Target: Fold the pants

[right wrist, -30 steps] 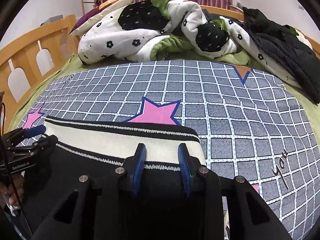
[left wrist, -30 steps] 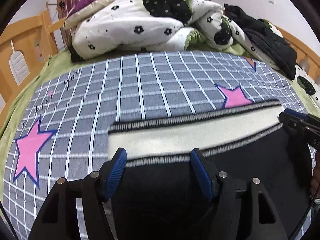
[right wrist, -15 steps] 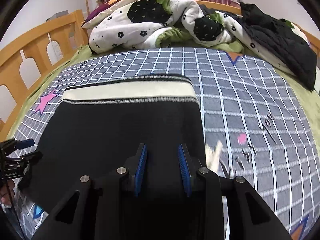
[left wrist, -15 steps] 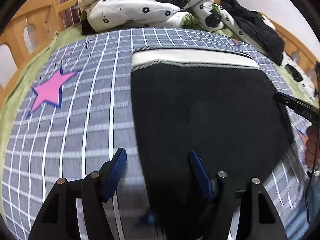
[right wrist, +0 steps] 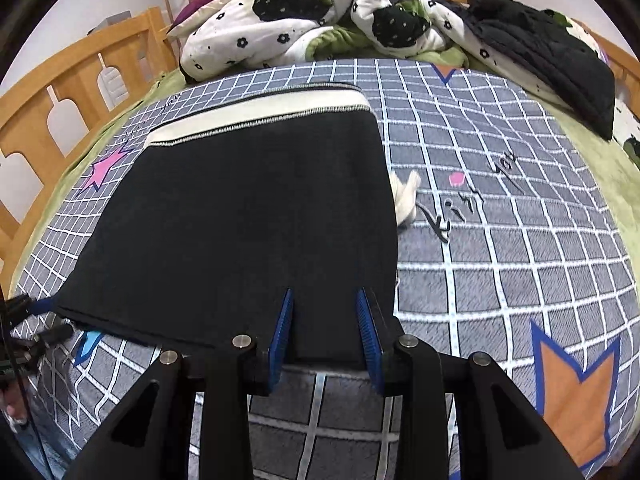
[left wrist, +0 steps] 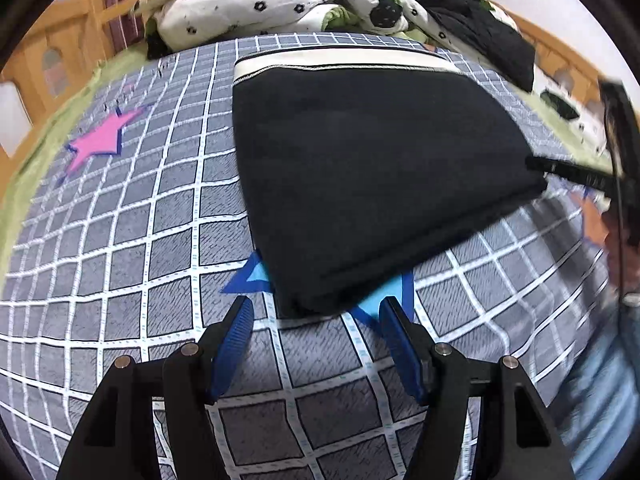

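The folded black pants [left wrist: 368,168] lie flat on the grey checked bedspread [left wrist: 152,208], with the cream waistband [left wrist: 340,62] at the far end. My left gripper [left wrist: 316,312] is open and empty, just short of the near left corner of the fold. In the right wrist view the pants [right wrist: 248,216] fill the middle, and my right gripper [right wrist: 325,304] is open with its fingertips over the near right edge, holding nothing. A cream drawstring end [right wrist: 405,196] sticks out at the pants' right side. The right gripper also shows in the left wrist view [left wrist: 576,172] at the far right.
A rumpled white flowered duvet [right wrist: 304,20] and a black jacket [right wrist: 544,48] are piled at the head of the bed. A wooden bed rail [right wrist: 60,96] runs along the left side. The left gripper shows in the right wrist view [right wrist: 36,320] at the left edge.
Both grippers have drawn back from the waistband toward the near edge of the folded pants. The left gripper has cleared the cloth and now sits over bare bedspread.
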{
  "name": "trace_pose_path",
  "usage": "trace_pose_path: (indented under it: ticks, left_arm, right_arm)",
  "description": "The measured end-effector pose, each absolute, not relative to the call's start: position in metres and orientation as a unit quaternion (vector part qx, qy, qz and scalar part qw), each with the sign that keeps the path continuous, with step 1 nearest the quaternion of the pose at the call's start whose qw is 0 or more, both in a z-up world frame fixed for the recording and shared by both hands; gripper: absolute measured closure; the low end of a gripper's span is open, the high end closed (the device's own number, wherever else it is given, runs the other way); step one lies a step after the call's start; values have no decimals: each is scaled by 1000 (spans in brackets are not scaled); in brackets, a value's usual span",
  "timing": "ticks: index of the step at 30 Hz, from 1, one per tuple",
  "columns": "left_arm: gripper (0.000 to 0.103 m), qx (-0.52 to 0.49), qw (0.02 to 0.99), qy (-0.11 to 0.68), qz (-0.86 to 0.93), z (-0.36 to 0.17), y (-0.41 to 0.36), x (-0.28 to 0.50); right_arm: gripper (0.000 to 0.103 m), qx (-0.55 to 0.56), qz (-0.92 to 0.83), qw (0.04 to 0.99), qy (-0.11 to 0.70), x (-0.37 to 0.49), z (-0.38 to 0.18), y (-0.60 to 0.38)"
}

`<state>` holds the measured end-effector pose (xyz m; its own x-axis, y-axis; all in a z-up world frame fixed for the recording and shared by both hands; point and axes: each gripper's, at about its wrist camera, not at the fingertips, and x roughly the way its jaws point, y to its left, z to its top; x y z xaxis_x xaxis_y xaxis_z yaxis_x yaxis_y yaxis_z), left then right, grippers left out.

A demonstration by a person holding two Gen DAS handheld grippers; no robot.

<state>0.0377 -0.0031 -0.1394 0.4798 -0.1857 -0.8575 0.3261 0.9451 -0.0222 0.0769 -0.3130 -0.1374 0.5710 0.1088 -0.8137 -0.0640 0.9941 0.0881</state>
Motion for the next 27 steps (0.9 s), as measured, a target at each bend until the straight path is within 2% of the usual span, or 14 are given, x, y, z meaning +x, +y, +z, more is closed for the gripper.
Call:
trace_pose_path:
  ticks: [7,9,11,14,16,18,27]
  left_arm:
    - [41,97,866,472,-132,-138,-12,33]
    - [48,92,865,479,-122,-141,-10,40]
    - [60,83,862,486,-117,-143,-9,43]
    - [73,54,858,494,-127,-143,-2,46]
    - [79,49,861,489,-132,-142,-1,44]
    - [90,54,863,487,-126,-141,1,42]
    - [94,25,857,496,-138,-127,16,26]
  right_arm:
    - [70,40,63,904,420,67,-123,-315]
    - [70,43,61,904,420,69,-124,-315]
    - [70,42,57,898,435,74,-131,-315]
    - [70,32,51,891,450,79,-141,-312]
    - [69,20,49,892,448,79,-142,-309]
    - [69,15,47,893,446,78,-142,-307]
    - [69,25,62,902,427,74,-134,-309]
